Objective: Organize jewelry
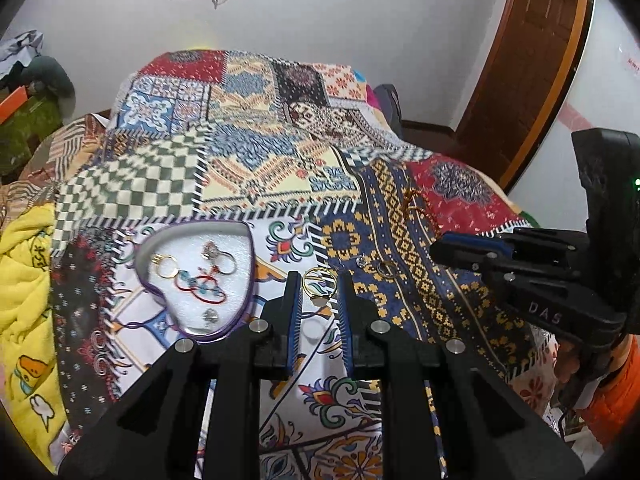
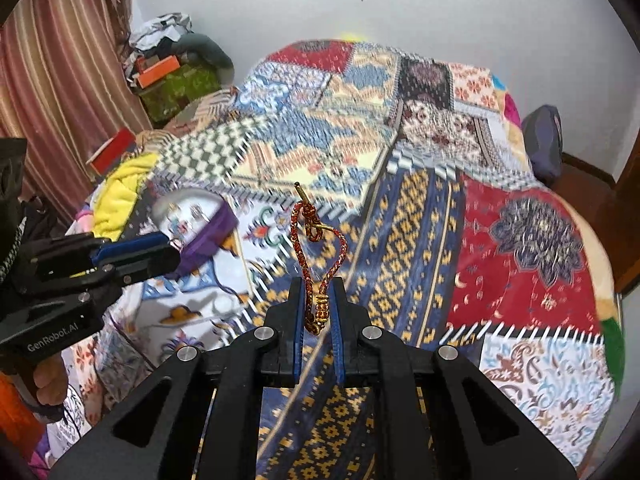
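Observation:
A purple heart-shaped box [image 1: 245, 298] with white lining lies on the bedspread and holds several rings and coloured bangles. Just right of the box, my left gripper [image 1: 320, 280] is shut on a gold ring [image 1: 319, 285], which stands upright between its blue pads. In the right wrist view, my right gripper [image 2: 318, 286] is shut on a red-and-gold braided bracelet [image 2: 316, 236] whose loop sticks out forward. That view also shows the left gripper [image 2: 172, 246] beside the box [image 2: 214, 230]. Another ring [image 1: 387, 269] and a small silver piece [image 1: 361, 261] lie loose on the blue-and-gold patch.
A patchwork bedspread [image 1: 256, 152] covers the bed, with a yellow blanket [image 1: 24, 280] at its left edge. A wooden door [image 1: 532, 60] stands at the right. Clutter [image 2: 176, 72] and a striped curtain [image 2: 60, 80] are at the far left. A dark cushion [image 2: 544, 140] is at the far right.

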A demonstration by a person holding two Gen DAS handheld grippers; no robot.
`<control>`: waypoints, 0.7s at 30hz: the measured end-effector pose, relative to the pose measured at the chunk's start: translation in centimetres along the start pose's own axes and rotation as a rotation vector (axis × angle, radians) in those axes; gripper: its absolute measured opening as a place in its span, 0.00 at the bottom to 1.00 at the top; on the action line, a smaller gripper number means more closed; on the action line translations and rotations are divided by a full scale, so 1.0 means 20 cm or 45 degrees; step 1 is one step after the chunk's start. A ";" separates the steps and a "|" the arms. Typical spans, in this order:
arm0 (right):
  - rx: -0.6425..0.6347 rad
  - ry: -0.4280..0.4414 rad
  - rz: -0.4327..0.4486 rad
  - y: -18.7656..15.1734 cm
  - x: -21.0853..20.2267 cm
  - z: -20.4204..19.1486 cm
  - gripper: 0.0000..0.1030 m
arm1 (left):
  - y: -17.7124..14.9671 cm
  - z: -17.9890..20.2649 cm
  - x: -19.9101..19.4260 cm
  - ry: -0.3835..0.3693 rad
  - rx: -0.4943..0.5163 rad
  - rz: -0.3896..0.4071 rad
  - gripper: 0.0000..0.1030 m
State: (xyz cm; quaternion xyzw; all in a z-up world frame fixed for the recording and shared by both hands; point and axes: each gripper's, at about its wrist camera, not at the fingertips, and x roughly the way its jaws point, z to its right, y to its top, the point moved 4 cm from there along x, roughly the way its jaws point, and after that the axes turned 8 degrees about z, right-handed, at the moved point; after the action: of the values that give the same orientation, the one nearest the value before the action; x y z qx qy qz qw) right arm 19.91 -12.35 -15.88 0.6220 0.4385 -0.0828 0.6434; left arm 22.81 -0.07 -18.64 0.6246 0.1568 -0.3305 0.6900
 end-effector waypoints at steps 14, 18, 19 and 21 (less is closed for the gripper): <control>-0.083 0.112 0.140 0.23 -0.05 -0.27 0.10 | 0.11 -0.17 -0.26 0.100 -0.039 0.143 0.16; -0.104 0.153 0.159 0.27 -0.04 -0.35 0.10 | 0.13 -0.23 -0.29 0.130 -0.049 0.169 0.16; -0.108 0.161 0.161 0.28 -0.03 -0.36 0.10 | 0.14 -0.25 -0.30 0.137 -0.052 0.176 0.16; -0.121 0.181 0.163 0.29 -0.01 -0.40 0.10 | 0.15 -0.29 -0.31 0.148 -0.058 0.185 0.16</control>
State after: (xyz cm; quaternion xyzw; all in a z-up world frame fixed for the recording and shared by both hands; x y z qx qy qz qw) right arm 19.91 -4.12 -10.24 0.6217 0.4459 0.0239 0.6435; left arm 21.29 7.08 -13.43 0.6365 0.1582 -0.2390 0.7160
